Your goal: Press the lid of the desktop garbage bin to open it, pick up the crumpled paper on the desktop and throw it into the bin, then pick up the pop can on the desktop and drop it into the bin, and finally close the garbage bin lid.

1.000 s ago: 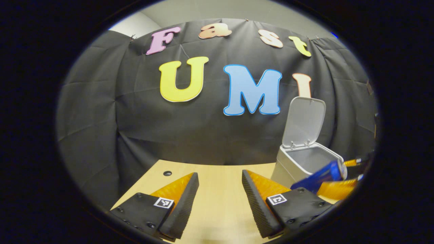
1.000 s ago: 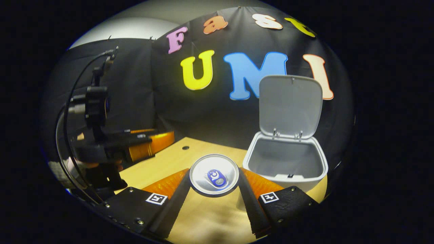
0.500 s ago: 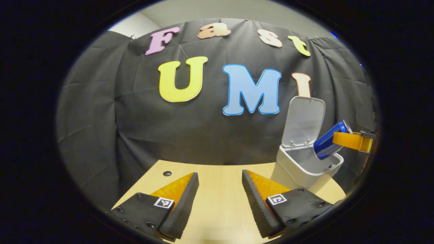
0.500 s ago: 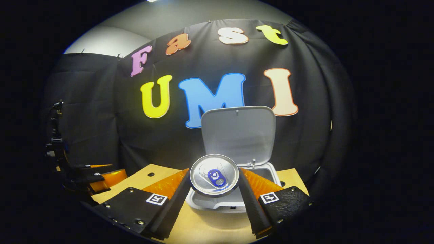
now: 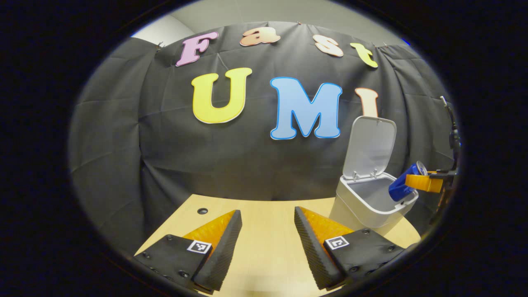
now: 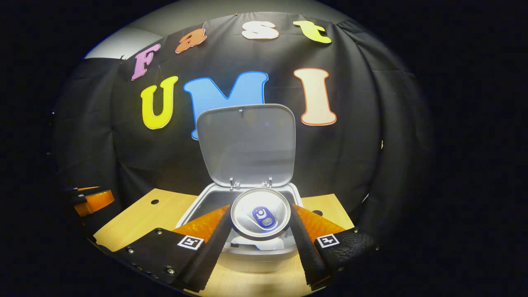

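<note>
Between the right gripper (image 6: 260, 231)'s two fingers, the pop can (image 6: 260, 213) is clamped, tilted over the open garbage bin (image 6: 198, 204), whose lid (image 6: 246, 144) stands up at twelve o'clock. At nine o'clock over the desktop (image 5: 264, 251), the left gripper (image 5: 264, 243) hovers wide apart, holding nothing.

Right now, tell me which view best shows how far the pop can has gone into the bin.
The left gripper view: it shows the pop can from the side, tilted, lower end inside the bin rim, held by the right tool. The right gripper view shows the can's top end-on.
</note>
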Motion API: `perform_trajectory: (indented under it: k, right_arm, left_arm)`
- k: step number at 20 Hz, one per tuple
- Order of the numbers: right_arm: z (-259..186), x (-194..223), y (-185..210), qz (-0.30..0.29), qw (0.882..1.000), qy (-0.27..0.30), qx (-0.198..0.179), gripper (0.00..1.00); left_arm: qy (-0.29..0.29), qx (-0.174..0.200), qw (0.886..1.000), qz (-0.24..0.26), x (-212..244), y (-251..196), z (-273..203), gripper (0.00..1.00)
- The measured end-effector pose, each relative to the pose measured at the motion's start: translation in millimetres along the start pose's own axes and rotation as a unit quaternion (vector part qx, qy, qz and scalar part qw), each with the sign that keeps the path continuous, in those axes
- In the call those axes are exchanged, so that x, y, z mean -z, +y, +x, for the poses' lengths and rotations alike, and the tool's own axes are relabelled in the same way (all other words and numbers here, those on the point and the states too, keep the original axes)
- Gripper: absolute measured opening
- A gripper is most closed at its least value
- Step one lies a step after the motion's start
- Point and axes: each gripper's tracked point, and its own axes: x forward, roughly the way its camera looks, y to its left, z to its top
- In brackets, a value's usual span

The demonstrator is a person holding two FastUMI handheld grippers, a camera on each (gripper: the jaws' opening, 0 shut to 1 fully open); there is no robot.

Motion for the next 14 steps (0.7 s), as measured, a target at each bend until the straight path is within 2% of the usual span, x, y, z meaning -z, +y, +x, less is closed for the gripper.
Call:
perform_trajectory:
  k: [7,14]
  right_arm:
    - [29.1,23.6,-3.2,0.023,0.998,0.056,0.007,0.84]
    - [55.2,35.8,10.1,0.013,0.994,0.107,0.010,0.84]
  left_arm:
    - [0.003,-0.001,1.000,0.001,1.1,2.6,1.3,0.92]
    - [0.004,-0.003,1.000,-0.001,1.6,4.5,1.7,0.92]
